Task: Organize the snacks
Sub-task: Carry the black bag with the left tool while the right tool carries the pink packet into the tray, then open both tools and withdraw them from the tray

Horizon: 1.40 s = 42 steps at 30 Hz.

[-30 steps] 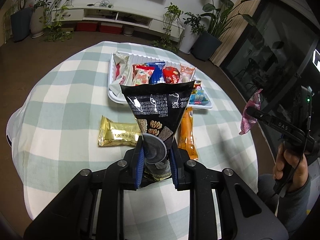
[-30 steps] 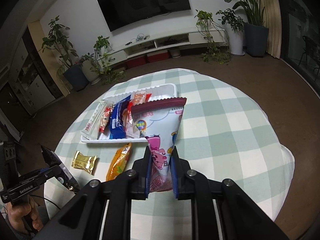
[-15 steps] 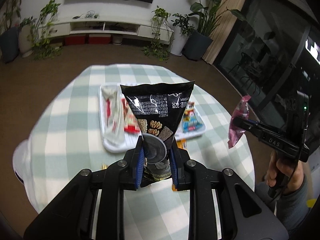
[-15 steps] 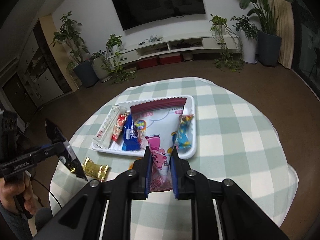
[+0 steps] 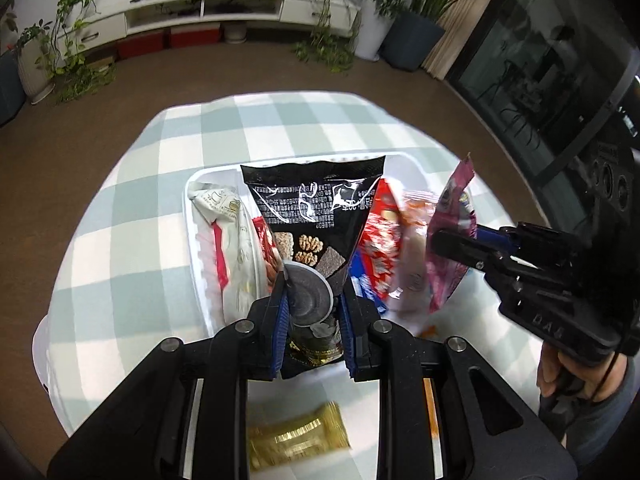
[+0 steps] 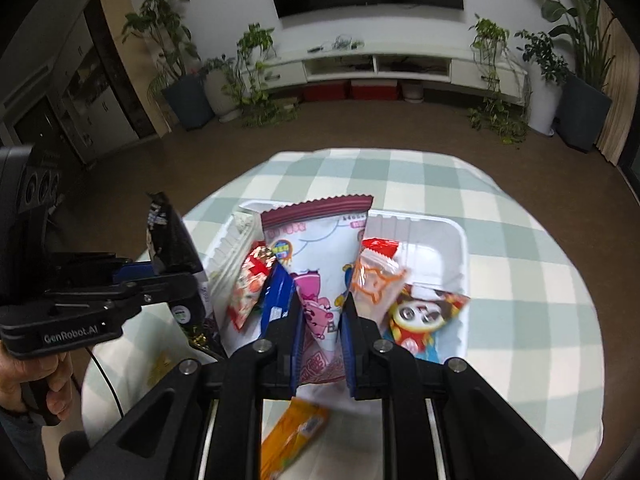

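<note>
1. Left gripper (image 5: 312, 312): clamped on the lower end of a black glossy plastic snack pouch (image 5: 316, 208) printed with white text and nut pictures; pouch upright at frame centre of the left wrist view, above the white rectangular plastic tray (image 5: 188, 216).
2. Right gripper (image 6: 322, 328): clamped on the lower end of a white-and-pink cartoon-printed snack bag (image 6: 320, 248) with a maroon serrated top seal; bag upright at frame centre of the right wrist view, above the same tray (image 6: 456, 240).
3. Already in the tray, per the right wrist view: a red-and-white crinkled packet (image 6: 250, 284) and a blue packet (image 6: 276, 296) at left of centre, a clear orange-printed packet (image 6: 374, 280) and a colourful cartoon-face packet (image 6: 424, 316) at right of centre. Per the left wrist view: a long white paper-like packet (image 5: 228, 240) along the tray's left side.
4. Not yet in the tray: a gold foil-wrapped bar (image 5: 296, 436) on the green-and-white checked tablecloth (image 5: 132, 184), bottom centre of the left wrist view, blurred; an orange packet (image 6: 294, 432) on the cloth, bottom centre of the right wrist view, blurred.
5. Progress judged as well past halfway: five packets stowed, two in transit over the tray, two loose on the cloth.
6. Remaining, as judged: release of both held packs into free tray space, then pickup and placement of the gold bar and the orange packet.
7. Free space: visible mainly at the tray's upper right in the right wrist view.
</note>
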Available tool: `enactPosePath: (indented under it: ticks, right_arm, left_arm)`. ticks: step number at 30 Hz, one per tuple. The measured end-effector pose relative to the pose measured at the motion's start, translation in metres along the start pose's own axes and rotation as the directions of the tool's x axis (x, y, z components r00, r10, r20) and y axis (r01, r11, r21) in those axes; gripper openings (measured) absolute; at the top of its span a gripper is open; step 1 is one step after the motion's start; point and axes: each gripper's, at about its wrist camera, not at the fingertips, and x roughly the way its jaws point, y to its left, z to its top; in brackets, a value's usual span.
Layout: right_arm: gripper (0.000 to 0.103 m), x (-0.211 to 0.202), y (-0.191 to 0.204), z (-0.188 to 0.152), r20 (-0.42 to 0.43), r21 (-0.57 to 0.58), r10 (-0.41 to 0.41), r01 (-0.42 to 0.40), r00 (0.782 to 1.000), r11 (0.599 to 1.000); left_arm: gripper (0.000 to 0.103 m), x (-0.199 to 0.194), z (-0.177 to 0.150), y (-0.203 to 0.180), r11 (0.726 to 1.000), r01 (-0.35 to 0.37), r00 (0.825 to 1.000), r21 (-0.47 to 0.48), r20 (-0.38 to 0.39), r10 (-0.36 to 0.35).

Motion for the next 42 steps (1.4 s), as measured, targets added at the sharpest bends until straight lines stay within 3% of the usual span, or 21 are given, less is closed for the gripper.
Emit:
enactPosePath:
  ticks: [6,12,14,16,18,21,23,25,28,34,42]
  right_arm:
    - [0.018,0.047,-0.001,0.003,-0.070,-0.016,-0.017,0.016,0.997,1.000]
    - [0.024,0.063,-0.009,0.004,-0.059,0.015,-0.034,0.035,0.998,0.999]
    - [0.030,0.064,-0.008,0.004,-0.056,0.014,-0.034,0.035,0.998,0.999]
    - [0.047,0.062,-0.005,0.004,-0.049,0.011,-0.032,0.033,0.998,0.999]
    - [0.049,0.058,-0.002,0.004,-0.039,0.004,-0.044,0.044,0.998,0.999]
    - [0.052,0.045,-0.005,0.001,-0.018,0.027,-0.042,0.043,0.999,0.999]
    - [0.055,0.030,-0.009,-0.004,0.003,0.052,-0.035,0.035,0.999,0.998]
    - [0.062,0.010,-0.011,-0.011,0.030,0.069,-0.032,0.030,0.999,0.997]
    - [0.072,-0.023,-0.012,-0.025,0.081,0.094,-0.019,0.011,0.997,0.996]
    - [0.075,-0.074,0.000,-0.052,0.143,0.110,-0.003,-0.013,0.990,0.994]
    - [0.082,-0.102,0.025,-0.086,0.158,0.125,0.043,-0.063,0.986,0.990]
  left_arm:
    - [0.021,0.045,0.005,0.002,0.999,-0.041,0.998,0.014,-0.044,0.041]
    - [0.024,0.063,0.001,0.009,0.997,-0.078,0.996,0.006,-0.043,0.079]
    - [0.026,0.064,0.000,0.010,0.997,-0.081,0.996,0.001,-0.038,0.081]
    - [0.028,0.065,-0.001,0.008,0.996,-0.087,0.995,0.005,-0.041,0.087]
    - [0.031,0.063,-0.001,0.008,0.996,-0.089,0.995,0.006,-0.035,0.089]
    - [0.048,0.055,-0.003,0.007,0.997,-0.080,0.997,-0.003,-0.019,0.080]
    - [0.069,0.043,-0.006,0.001,0.996,-0.093,0.996,0.008,0.006,0.093]
    - [0.080,0.028,-0.008,-0.007,0.994,-0.103,0.994,0.021,0.046,0.102]
    - [0.083,0.009,-0.011,-0.017,0.996,-0.083,0.993,0.012,0.084,0.082]
    - [0.088,-0.024,-0.024,-0.038,0.998,-0.068,0.988,0.016,0.140,0.065]
    - [0.091,-0.083,-0.078,-0.056,0.997,-0.058,0.971,0.046,0.233,0.046]
